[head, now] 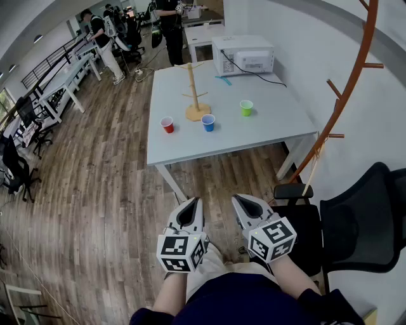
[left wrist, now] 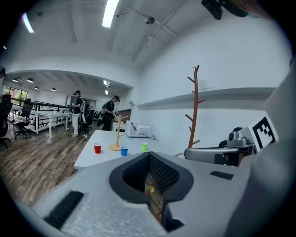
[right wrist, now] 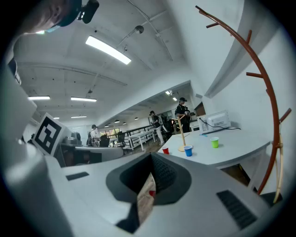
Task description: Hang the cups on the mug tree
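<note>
Side by side, low in front of us: our left gripper [head: 196, 202] and right gripper [head: 236, 200] point forward and slightly down — jaws of both pressed together (nothing between them). Our left forearm [head: 167, 296] and right forearm [head: 293, 278] stay tucked close to the body.

Open-plan office or lab space. Wood plank floor [head: 108, 178], rows of long white desks [head: 66, 79], black swivel chairs [head: 16, 168], people [head: 101, 35] standing at the far workstations. Strip lights [left wrist: 110, 13] on a white ceiling. Coat stand [head: 341, 99] by a white wall, white table [head: 279, 124] with a microwave [head: 244, 56].
</note>
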`<act>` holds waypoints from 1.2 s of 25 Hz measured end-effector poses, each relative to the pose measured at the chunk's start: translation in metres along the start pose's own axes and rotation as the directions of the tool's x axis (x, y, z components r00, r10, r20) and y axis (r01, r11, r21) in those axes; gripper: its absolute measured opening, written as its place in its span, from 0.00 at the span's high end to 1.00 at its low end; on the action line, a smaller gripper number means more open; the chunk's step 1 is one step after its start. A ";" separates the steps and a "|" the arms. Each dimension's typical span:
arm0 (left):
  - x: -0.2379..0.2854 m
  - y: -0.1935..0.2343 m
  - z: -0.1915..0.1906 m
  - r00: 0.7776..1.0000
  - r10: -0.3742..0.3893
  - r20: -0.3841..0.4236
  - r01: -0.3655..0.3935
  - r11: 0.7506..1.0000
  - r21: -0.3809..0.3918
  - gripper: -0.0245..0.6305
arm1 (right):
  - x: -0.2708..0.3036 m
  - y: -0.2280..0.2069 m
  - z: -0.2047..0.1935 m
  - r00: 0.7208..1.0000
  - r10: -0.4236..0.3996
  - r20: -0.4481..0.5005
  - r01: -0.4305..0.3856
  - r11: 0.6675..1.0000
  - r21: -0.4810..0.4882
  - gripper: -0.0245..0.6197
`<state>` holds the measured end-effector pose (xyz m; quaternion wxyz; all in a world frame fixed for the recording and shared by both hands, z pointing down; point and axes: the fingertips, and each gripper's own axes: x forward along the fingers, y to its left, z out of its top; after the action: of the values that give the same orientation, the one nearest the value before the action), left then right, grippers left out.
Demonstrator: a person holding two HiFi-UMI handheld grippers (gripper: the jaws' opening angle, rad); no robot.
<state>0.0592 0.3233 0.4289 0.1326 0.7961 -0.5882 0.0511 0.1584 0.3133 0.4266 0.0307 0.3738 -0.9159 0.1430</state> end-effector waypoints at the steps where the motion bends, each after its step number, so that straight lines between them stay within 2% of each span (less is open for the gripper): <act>1: 0.001 0.000 0.000 1.000 0.000 0.003 0.000 1.000 -0.001 0.93 | 0.001 0.000 0.000 1.000 0.000 0.001 0.000 1.000 0.000 0.92; 7: 0.006 0.003 0.001 1.000 -0.002 0.019 0.002 1.000 -0.005 0.93 | 0.004 -0.001 0.000 1.000 -0.008 0.004 0.008 1.000 -0.003 0.92; 11: 0.011 0.007 0.003 1.000 -0.016 0.022 0.016 1.000 -0.018 0.93 | 0.009 -0.004 0.007 0.999 0.009 0.034 -0.011 0.999 0.038 0.92; 16: 0.016 0.017 0.004 0.999 -0.029 0.025 0.030 0.999 -0.036 0.93 | 0.017 -0.007 0.008 1.000 -0.017 0.025 0.016 1.000 0.024 0.92; 30: 0.053 0.057 0.003 0.998 -0.057 -0.020 0.055 0.996 -0.075 0.93 | 0.069 -0.022 0.014 1.000 -0.026 -0.001 0.026 0.999 0.024 0.92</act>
<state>0.0214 0.2579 0.4475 0.1698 0.8062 -0.5658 0.0342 0.1250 0.2479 0.4300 0.0286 0.3858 -0.9092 0.1537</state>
